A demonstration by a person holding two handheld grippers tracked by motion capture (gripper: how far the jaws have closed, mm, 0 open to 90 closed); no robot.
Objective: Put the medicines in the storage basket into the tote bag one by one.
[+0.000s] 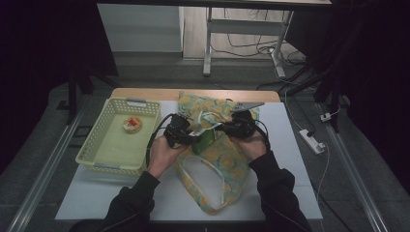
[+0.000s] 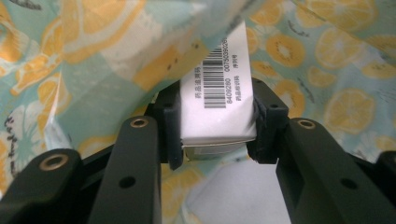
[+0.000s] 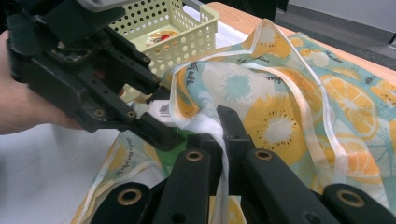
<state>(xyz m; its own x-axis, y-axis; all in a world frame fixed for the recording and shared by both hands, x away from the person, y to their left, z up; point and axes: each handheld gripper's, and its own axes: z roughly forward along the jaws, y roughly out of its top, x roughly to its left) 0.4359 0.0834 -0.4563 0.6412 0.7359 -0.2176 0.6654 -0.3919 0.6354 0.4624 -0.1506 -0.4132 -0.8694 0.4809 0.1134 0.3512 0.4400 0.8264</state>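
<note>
A fabric tote bag (image 1: 217,164) printed with orange and lemon slices lies in the middle of the white table. My left gripper (image 2: 215,126) is shut on a small box (image 2: 219,93) with a white barcode face and green sides, right at the bag's mouth, with the cloth (image 2: 116,42) draped over the box's far end. From above, the green box (image 1: 203,139) sits between the two hands. My right gripper (image 3: 217,128) is shut on the bag's white-trimmed rim and holds it raised. In that view the left gripper (image 3: 154,130) stands just to the left.
A pale yellow perforated basket (image 1: 96,145) stands at the table's left, holding a small red and yellow item (image 1: 132,124). The bag's white handle loop (image 1: 208,181) lies toward the front edge. A power strip (image 1: 312,141) and cables lie on the floor to the right.
</note>
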